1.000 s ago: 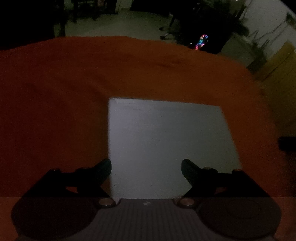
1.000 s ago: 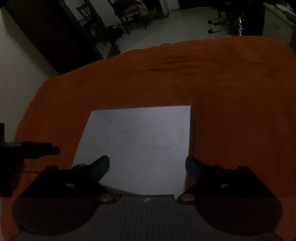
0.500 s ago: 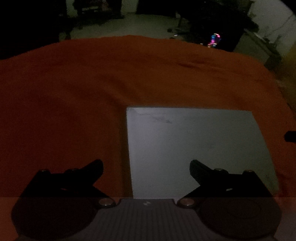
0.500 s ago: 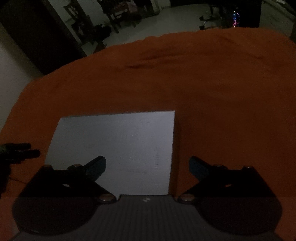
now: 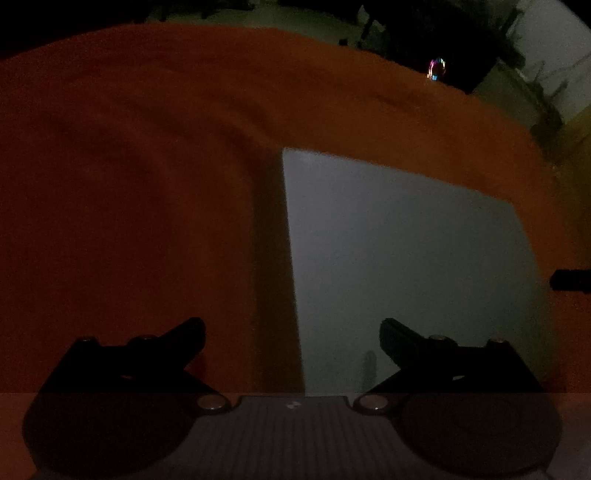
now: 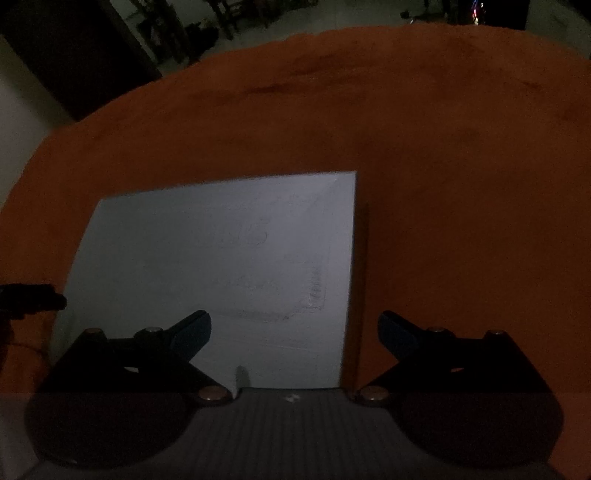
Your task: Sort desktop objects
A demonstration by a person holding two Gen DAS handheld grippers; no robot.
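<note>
Room is dim. Orange cloth (image 5: 129, 184) covers the whole table, with a few shallow creases toward the far side.

One task item visible: a flat pale grey-white sheet (image 6: 221, 266), rectangular, lying flat on the cloth near the front. Faint pencil-like marks on its face in the right wrist view — too faint to read.

Left gripper (image 5: 291, 334): jaws spread wide, and they have just been opening further. Nothing pinched. The left edge of the sheet (image 5: 399, 266) runs up between the two fingers — the left finger sits over bare cloth, the right finger over the sheet. Pads not pressing on anything I can see.

Right gripper (image 6: 293, 330): jaws also spread wide, also just been opening. Nothing pinched. Mirror case: the sheet's right edge passes between the fingers, the left finger over the sheet and the right finger over cloth.

So the grippers bracket the sheet from opposite sides, each straddling one edge. Whether the fingertips touch the cloth or sheet — cannot tell, too dark.

Each camera catches a dark tip of the other gripper at the frame edge: right side of the left view, left side of the right view.

Background: pale floor, chairs (image 6: 221, 18), a small multicoloured light (image 5: 436, 69) beyond the table's far edge.
</note>
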